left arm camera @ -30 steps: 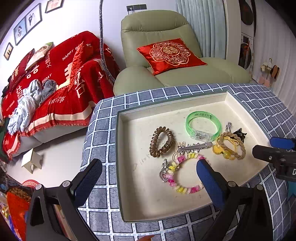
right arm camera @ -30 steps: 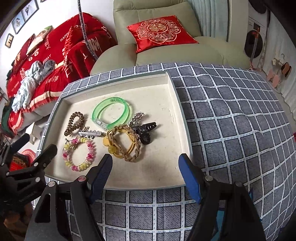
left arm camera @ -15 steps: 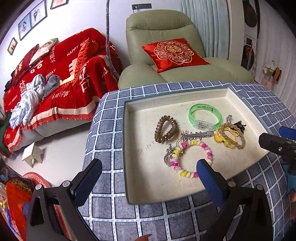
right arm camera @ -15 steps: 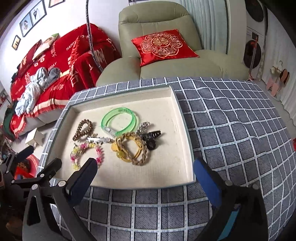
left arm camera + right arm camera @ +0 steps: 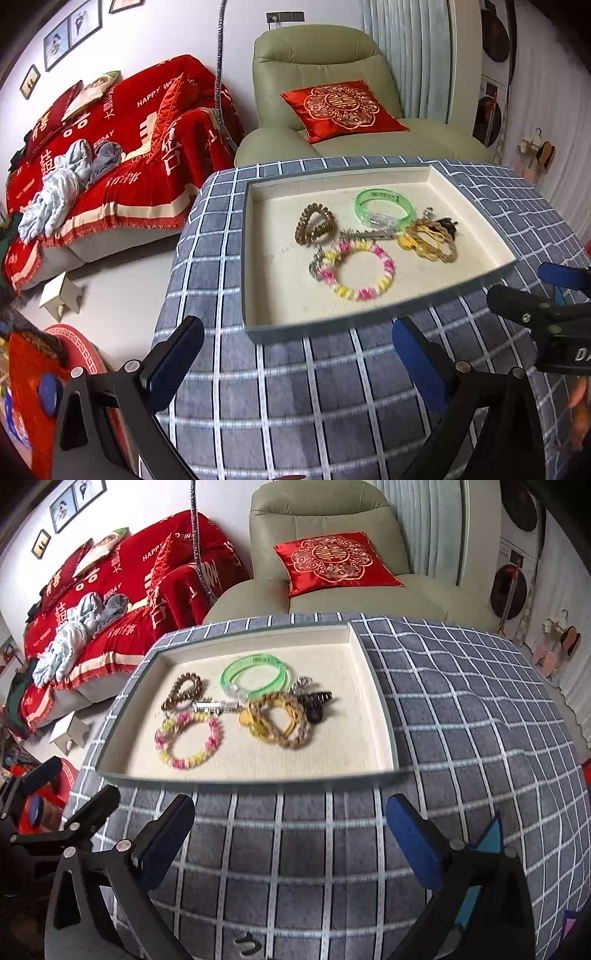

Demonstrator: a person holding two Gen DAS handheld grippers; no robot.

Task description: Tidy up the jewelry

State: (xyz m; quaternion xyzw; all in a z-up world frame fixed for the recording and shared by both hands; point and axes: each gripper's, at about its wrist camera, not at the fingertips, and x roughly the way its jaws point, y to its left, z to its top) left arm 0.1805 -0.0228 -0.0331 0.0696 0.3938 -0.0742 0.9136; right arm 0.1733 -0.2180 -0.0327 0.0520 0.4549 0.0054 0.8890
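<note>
A shallow cream tray (image 5: 255,314) (image 5: 373,672) sits on a grey checked tablecloth. In it lie a green bangle (image 5: 382,208) (image 5: 255,675), a brown spiral hair tie (image 5: 314,227) (image 5: 183,692), a pink and yellow bead bracelet (image 5: 354,269) (image 5: 188,744), a silver hair clip (image 5: 369,234) (image 5: 212,706), a braided tan band with yellow beads (image 5: 430,242) (image 5: 280,720) and a black clip (image 5: 316,703). My left gripper (image 5: 295,365) is open and empty, in front of the tray's near edge. My right gripper (image 5: 291,840) is open and empty, also short of the tray.
The checked table (image 5: 461,720) extends right of the tray. A green armchair (image 5: 321,62) with a red cushion (image 5: 341,107) stands behind it. A red-covered sofa (image 5: 110,147) is at the left, a small white stool (image 5: 61,295) on the floor.
Both grippers have pulled back from the tray and away from the jewelry. The tray now lies wholly beyond the fingertips. The jewelry has not moved.
</note>
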